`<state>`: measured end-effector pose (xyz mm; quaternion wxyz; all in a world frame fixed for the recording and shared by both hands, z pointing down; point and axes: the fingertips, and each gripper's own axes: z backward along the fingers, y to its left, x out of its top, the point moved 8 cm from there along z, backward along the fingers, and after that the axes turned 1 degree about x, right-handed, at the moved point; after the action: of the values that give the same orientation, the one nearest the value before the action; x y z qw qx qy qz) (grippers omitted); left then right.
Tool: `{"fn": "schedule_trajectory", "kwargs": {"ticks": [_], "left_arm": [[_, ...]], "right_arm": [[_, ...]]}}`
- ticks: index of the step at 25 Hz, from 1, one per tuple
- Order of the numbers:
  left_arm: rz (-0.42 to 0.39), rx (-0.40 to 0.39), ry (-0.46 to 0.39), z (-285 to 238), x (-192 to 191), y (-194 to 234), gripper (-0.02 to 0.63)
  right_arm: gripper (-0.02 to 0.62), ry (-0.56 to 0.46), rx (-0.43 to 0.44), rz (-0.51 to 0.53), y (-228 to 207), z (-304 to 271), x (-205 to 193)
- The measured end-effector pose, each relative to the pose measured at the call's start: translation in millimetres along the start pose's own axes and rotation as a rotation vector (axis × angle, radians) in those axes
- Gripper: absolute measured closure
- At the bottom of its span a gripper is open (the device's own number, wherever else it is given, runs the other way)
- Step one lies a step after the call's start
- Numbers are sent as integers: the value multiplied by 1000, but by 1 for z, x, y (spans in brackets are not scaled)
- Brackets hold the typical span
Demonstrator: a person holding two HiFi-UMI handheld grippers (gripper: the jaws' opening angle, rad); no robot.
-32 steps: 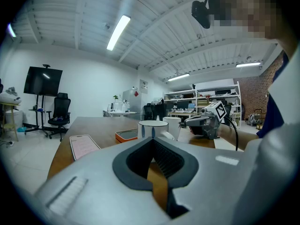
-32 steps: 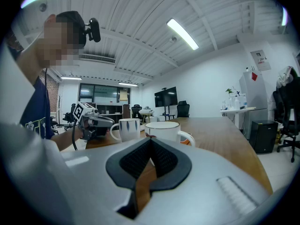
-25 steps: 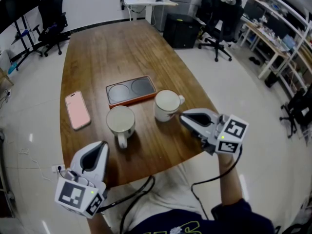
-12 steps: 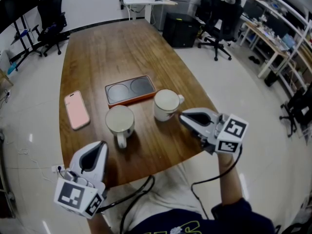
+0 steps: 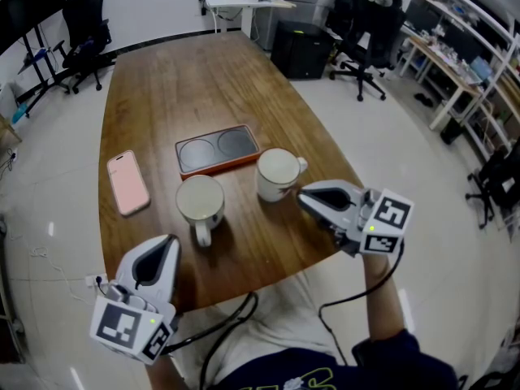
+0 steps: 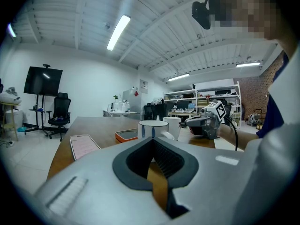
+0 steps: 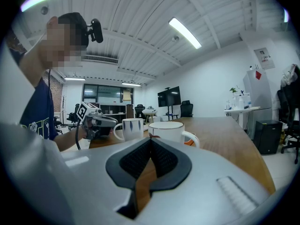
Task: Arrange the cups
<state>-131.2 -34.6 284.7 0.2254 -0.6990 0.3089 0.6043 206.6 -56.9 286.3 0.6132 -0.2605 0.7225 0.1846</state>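
1. A long wooden table (image 5: 203,88) carries two white cups, a tray and a phone, all towards the end nearest the person.
2. The left cup (image 5: 201,200) stands upright just in front of the orange tray (image 5: 218,150), with its handle turned towards the person.
3. The right cup (image 5: 278,174) stands upright beside the tray's right corner, apart from the left cup, with its handle pointing right.
4. The tray is flat, with two dark round recesses, and neither cup sits in them.
5. A pink phone (image 5: 128,183) lies flat to the left of the tray and cups.
6. The left gripper (image 5: 166,242) hovers over the table's near edge, short of the left cup. Its jaws are clenched together with nothing between them.
7. The right gripper (image 5: 302,197) sits low at the table's right edge and points at the right cup. Its jaws are also pressed together and empty.
8. Its tip lies just beside the cup's base, though from above it is unclear whether they touch.
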Motion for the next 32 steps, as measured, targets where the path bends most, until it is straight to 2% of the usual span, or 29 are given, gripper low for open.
{"fn": "schedule_trajectory", "kwargs": {"ticks": [3, 5, 6, 12, 15, 22, 32], "left_arm": [[-1, 0, -1, 0, -1, -1, 603], [-2, 0, -1, 0, -1, -1, 603], [-2, -1, -1, 0, -1, -1, 603], [-2, 0, -3, 0, 0, -1, 603], [-3, -1, -2, 0, -1, 0, 603], [-2, 0, -2, 0, -1, 0, 603], [-2, 0, -2, -1, -2, 0, 603]], "right_arm": [[595, 0, 2, -2, 0, 0, -1], [480, -1, -3, -1, 0, 0, -1], [458, -2, -9, -2, 0, 0, 0], [403, -5, -58, -12, -1, 1, -1], [350, -5, -83, -16, 1, -1, -1], [335, -8, -126, -24, 3, -4, -1], [270, 3, -148, -35, 9, -19, 1]]}}
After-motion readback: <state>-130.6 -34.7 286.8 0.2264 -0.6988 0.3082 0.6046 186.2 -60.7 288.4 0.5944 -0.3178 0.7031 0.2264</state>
